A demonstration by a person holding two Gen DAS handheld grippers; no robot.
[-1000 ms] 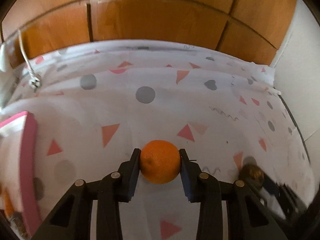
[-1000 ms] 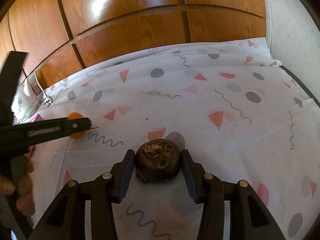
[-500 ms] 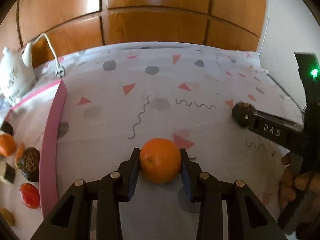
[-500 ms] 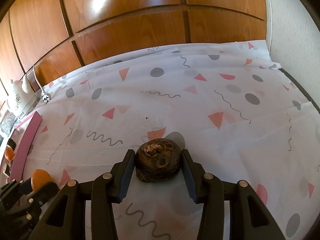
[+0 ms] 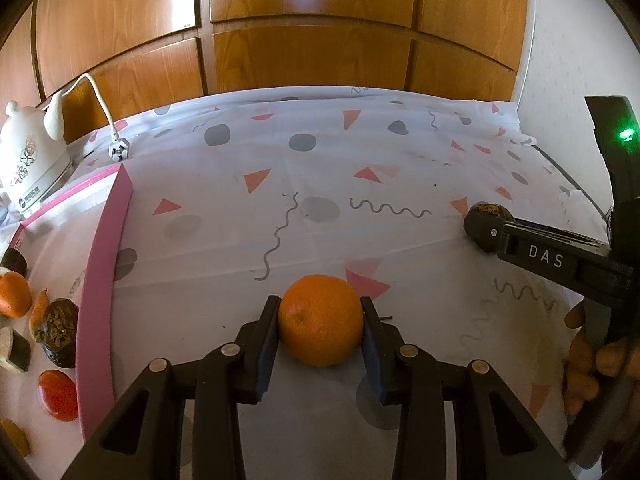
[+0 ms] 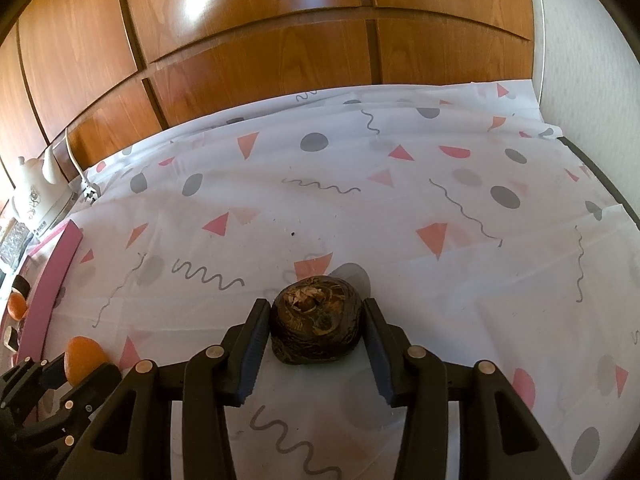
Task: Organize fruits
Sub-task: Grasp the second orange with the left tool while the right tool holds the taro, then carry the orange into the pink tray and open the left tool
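Observation:
My left gripper (image 5: pixel 320 322) is shut on an orange (image 5: pixel 320 320) and holds it just above the patterned tablecloth. My right gripper (image 6: pixel 316 328) is shut on a dark brown wrinkled fruit (image 6: pixel 316 328). The right gripper also shows in the left wrist view (image 5: pixel 486 228), at the right with the brown fruit (image 5: pixel 490 212). The left gripper and the orange (image 6: pixel 82 358) show at the lower left of the right wrist view. A pink-rimmed tray (image 5: pixel 100 280) at the left holds several fruits, among them a brown one (image 5: pixel 58 332) and a red one (image 5: pixel 58 394).
A white electric kettle (image 5: pixel 32 160) with a cord and plug (image 5: pixel 119 151) stands at the far left behind the tray. Wooden cabinet doors (image 5: pixel 312 60) line the back of the table. A white wall (image 6: pixel 592 48) closes the right side.
My left gripper has swung left with the orange, bringing the pink tray, its fruits and the kettle into view. My right gripper holds the brown fruit almost still.

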